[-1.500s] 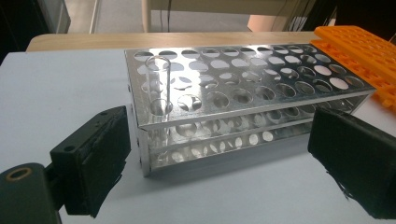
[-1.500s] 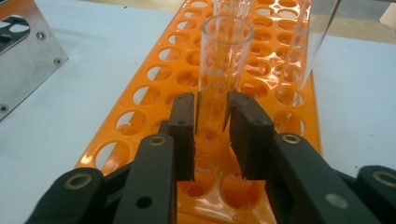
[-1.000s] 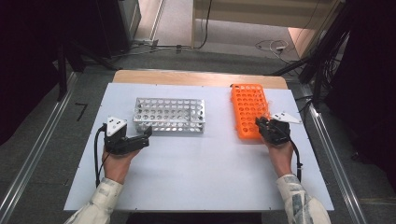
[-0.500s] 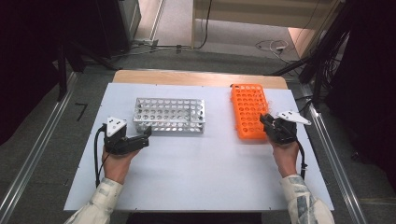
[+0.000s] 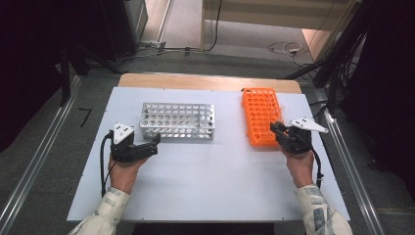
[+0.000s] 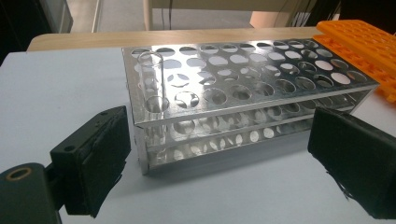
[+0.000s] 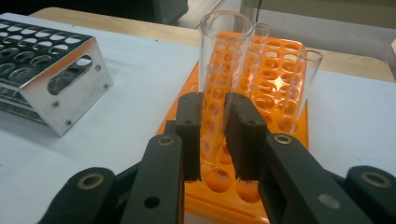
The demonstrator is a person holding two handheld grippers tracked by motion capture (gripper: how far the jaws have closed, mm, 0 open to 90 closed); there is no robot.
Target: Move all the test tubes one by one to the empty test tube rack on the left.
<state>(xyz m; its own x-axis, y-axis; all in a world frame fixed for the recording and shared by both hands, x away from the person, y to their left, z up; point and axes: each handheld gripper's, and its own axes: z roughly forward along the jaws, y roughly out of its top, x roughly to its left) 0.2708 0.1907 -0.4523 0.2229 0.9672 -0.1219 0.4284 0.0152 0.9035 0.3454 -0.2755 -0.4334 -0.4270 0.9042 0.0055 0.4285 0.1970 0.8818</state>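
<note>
Orange rack point(image 5: 262, 115) sits under the right gripper point(image 7: 213, 135) — it pinches a glass tube point(image 7: 218, 84), upright, just above the holes; silver rack point(image 5: 177, 120) lies off to the left, by the wide-open left gripper point(image 6: 219, 161)

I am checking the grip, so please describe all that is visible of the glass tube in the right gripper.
The glass tube is clear, open at its rounded rim and empty as far as shows. It stands nearly upright, pinched at mid-height between the right gripper's black pads, above the orange rack. Its lower end hangs over a hole.
</note>
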